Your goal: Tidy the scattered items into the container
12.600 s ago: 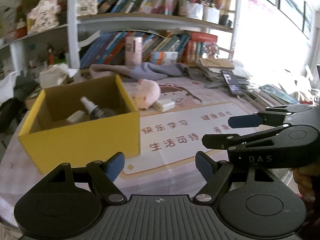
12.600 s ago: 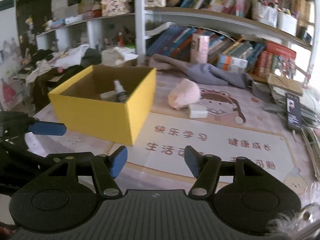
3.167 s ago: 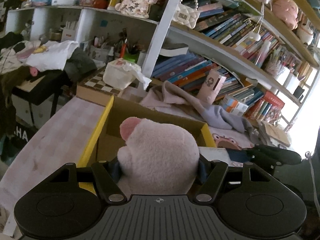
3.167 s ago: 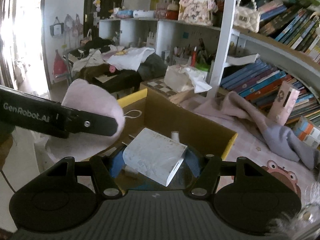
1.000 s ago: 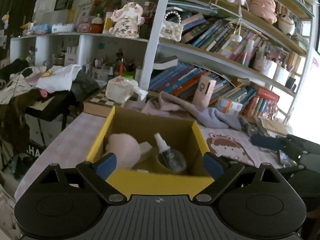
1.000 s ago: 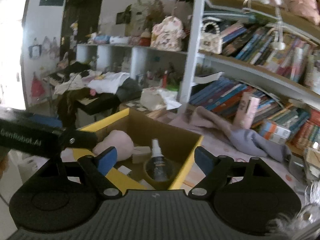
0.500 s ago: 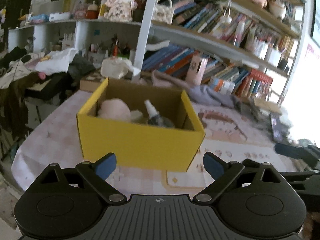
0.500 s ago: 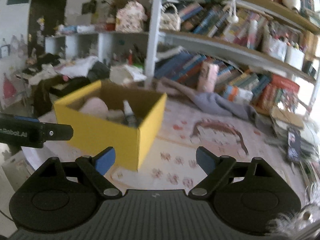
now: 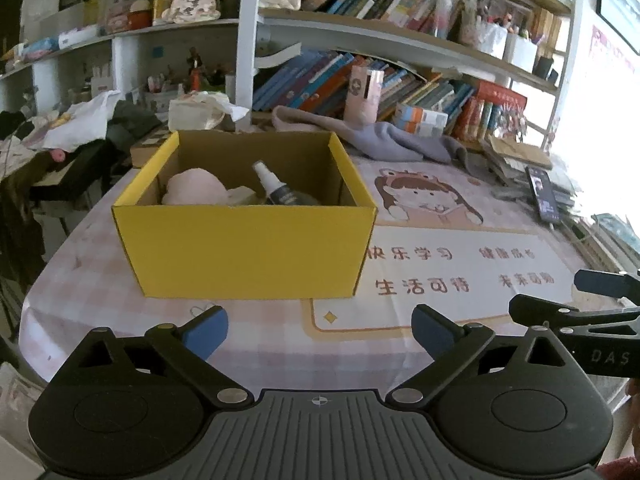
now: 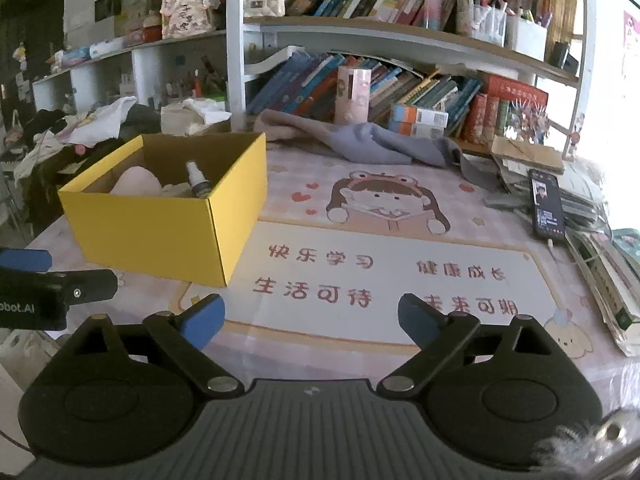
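Note:
A yellow cardboard box [image 9: 248, 252] [image 10: 160, 236] stands on the table's left half. Inside it lie a pink plush toy [image 9: 196, 192] [image 10: 134, 182], a small white block [image 9: 242, 196] and a dark spray bottle [image 9: 276, 190] [image 10: 197, 182]. My left gripper [image 9: 320, 330] hovers in front of the box, open and holding nothing. Off to the right, my right gripper [image 10: 310, 318] is over the printed mat [image 10: 392, 276], its jaws still opening with nothing between them. Each gripper shows at the edge of the other's view.
Behind the table are crowded bookshelves [image 10: 400, 80]. A grey cloth [image 10: 360, 140] and a pink carton [image 10: 352, 90] lie at the back. A phone [image 10: 546, 204] rests on stacked books and papers along the right edge. Clothes are heaped at far left.
Both grippers have pulled back from the box and sunk lower, so the box now looks farther off. The right jaws have spread wider. The plush and block stay in the box.

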`<action>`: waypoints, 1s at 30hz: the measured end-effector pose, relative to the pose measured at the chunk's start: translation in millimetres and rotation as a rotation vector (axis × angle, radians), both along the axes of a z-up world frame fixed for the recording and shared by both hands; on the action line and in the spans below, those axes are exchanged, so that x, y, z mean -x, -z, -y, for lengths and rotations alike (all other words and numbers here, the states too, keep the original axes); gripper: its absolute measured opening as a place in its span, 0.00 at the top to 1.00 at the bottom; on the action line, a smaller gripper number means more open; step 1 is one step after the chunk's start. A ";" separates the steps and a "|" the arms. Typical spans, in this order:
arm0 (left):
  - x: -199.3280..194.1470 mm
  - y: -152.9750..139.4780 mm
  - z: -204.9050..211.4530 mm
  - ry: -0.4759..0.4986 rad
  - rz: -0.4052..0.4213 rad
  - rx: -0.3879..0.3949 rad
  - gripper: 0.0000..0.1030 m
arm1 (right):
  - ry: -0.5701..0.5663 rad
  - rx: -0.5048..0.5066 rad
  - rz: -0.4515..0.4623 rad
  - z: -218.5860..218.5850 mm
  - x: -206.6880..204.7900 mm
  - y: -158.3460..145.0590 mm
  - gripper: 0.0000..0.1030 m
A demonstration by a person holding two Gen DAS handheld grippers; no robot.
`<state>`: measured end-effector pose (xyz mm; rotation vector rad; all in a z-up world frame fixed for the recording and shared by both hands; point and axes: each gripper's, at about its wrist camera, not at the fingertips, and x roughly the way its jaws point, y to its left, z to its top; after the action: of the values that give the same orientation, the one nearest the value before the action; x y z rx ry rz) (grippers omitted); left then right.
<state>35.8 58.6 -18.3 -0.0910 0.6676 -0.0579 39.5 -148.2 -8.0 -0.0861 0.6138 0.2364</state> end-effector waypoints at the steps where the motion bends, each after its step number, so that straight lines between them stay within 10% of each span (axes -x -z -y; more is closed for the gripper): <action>1: -0.3 0.6 2.3 0.006 -0.005 -0.002 0.03 | -0.001 -0.002 -0.007 1.3 0.9 1.0 0.06; 30: 2.3 7.0 27.2 0.013 -0.101 -0.064 0.00 | 0.002 0.003 -0.064 8.3 3.3 6.2 0.02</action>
<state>33.6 31.4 -25.3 -0.0280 0.7708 -0.0443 36.3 -156.4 -14.2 -0.0814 0.6776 0.2364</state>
